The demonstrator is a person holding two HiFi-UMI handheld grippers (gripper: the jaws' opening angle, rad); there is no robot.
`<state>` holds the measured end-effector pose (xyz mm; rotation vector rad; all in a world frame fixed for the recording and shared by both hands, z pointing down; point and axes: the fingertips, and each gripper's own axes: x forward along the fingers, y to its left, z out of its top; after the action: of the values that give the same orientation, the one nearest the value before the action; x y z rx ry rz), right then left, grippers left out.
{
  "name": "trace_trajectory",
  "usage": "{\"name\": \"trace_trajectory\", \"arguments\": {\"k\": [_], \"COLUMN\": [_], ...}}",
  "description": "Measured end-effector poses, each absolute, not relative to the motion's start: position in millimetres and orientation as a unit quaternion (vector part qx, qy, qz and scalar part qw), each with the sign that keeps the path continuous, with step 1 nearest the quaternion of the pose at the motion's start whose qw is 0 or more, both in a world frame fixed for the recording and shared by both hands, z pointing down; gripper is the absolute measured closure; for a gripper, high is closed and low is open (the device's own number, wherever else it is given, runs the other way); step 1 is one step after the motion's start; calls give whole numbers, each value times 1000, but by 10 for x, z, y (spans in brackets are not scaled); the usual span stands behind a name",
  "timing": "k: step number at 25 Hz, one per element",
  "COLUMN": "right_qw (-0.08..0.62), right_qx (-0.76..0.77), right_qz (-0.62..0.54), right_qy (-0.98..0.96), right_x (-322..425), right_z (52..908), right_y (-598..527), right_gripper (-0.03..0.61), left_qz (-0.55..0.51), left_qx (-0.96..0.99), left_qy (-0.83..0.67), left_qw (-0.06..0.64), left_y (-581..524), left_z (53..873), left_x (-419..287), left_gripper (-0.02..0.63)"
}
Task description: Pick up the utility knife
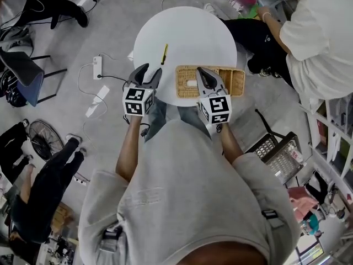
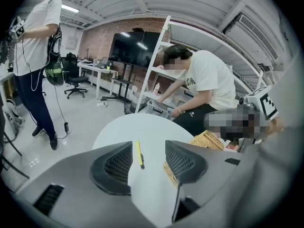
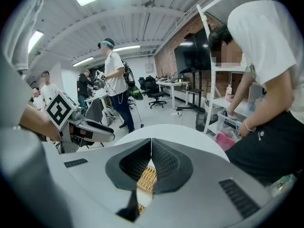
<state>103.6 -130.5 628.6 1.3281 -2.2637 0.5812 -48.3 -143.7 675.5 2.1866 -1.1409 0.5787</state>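
Observation:
A slim yellow utility knife (image 1: 164,54) lies on the round white table (image 1: 187,32), left of centre. My left gripper (image 1: 150,72) hovers over the table's near left edge, short of the knife, its jaws open with nothing between the pads. In the left gripper view the knife (image 2: 140,154) shows in the gap between the open jaws of that gripper (image 2: 148,152), further out on the table (image 2: 142,127). My right gripper (image 1: 201,73) is shut and empty above a wicker tray (image 1: 234,81). In the right gripper view its jaws (image 3: 151,142) meet over the tray (image 3: 147,178).
The wicker tray (image 2: 207,140) takes up the table's near right side. A seated person in a white shirt (image 1: 317,37) works close to the table's far right. A power strip (image 1: 97,67) and cables lie on the floor at left, with a chair (image 1: 25,73) and a fan (image 1: 44,134).

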Motion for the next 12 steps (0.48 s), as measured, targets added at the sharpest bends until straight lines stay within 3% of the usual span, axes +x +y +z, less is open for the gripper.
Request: {"name": "trace_trajectory", "arguments": {"k": [3, 12], "right_qw": [226, 232], "right_qx": [481, 482], "right_qz": [212, 217], "right_qy": [-820, -816], "right_x": [1050, 1109], "right_z": [6301, 6344], "right_y": [-1295, -1269], "right_gripper": [548, 548], "left_qz": [222, 237], "left_qx": [823, 818], "left_qy": [-428, -427], "left_qw": [301, 304], "left_y": [-1430, -1503], "left_z": [6805, 7037], "left_x": [-474, -392], "left_gripper": [387, 388]}}
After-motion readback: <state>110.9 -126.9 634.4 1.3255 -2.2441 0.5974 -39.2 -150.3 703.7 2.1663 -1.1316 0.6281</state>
